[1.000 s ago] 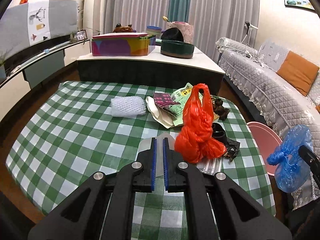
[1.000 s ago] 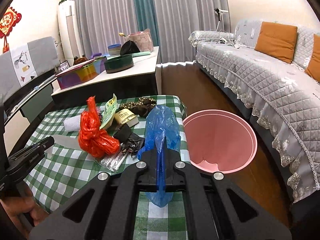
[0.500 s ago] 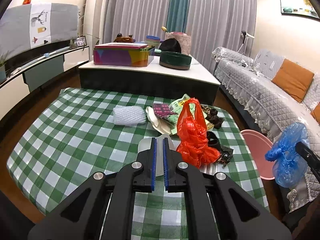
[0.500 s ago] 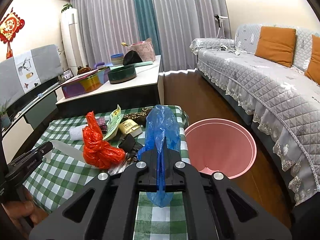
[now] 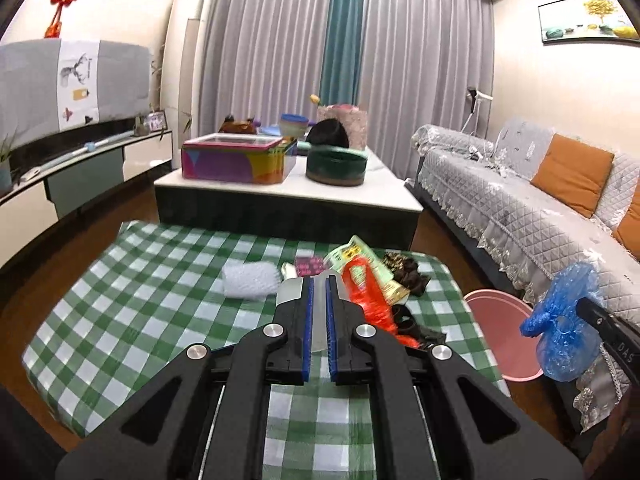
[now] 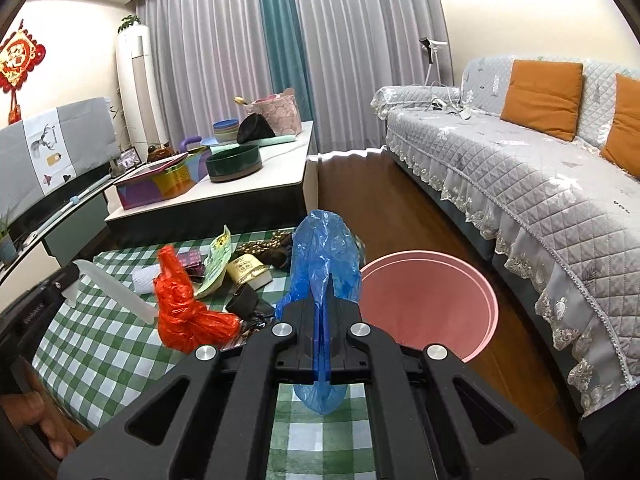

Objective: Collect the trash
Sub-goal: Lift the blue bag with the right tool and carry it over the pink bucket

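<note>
The right gripper [image 6: 321, 312] is pinching a crinkled, translucent blue plastic bag [image 6: 324, 256], hanging above the table edge, the pink bin [image 6: 432, 304] at its three o'clock. The left gripper [image 5: 319, 304] is clamping a flat, pale sheet [image 6: 116, 292].

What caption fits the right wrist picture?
Right hand-held gripper pinches a blue plastic bag beside the pink bin.
</note>
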The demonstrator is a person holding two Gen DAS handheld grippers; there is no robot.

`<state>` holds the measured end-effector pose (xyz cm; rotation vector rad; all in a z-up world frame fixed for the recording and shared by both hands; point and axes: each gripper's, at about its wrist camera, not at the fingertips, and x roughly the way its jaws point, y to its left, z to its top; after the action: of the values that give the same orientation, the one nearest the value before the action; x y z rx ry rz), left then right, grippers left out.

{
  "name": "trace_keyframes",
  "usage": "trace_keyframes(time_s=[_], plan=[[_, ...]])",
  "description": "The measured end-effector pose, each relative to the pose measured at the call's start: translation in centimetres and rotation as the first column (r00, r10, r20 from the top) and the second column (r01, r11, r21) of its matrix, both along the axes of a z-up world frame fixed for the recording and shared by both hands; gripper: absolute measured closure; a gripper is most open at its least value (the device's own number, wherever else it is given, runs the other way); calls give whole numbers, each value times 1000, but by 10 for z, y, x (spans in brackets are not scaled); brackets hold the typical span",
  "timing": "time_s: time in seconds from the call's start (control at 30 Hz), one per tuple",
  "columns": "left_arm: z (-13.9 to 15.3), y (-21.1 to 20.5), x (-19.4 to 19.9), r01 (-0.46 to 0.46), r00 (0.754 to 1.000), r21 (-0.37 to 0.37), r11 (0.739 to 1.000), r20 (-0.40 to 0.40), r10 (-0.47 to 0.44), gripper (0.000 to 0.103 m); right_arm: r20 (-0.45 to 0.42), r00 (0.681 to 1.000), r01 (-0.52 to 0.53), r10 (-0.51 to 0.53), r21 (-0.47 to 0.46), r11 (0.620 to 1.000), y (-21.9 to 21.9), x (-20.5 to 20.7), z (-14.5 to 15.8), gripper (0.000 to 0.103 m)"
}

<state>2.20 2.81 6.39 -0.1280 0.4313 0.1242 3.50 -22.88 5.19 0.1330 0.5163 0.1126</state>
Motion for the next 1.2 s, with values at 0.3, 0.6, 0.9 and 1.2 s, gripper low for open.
trace_keyframes(time_s=[0.3,0.6,0.9,1.2], plan=[[26,-29,-3,99,995,3,995,33,-99,97,30,999,36,-35,-14,999,-20,0,20,102],[29,-77,16,209,978,-9,978,14,-209,97,52,995,82,-80,-34,996,-57,14,40,102],[21,-121,50,297,955,-25,955,-16,-297,97,28,995,93,-92,-55,994,-98,49,46,102],[6,-169,93,355,933,-29,934,-44,-356,97,17,990,142,-142,-39,989,-127,84,18,102]])
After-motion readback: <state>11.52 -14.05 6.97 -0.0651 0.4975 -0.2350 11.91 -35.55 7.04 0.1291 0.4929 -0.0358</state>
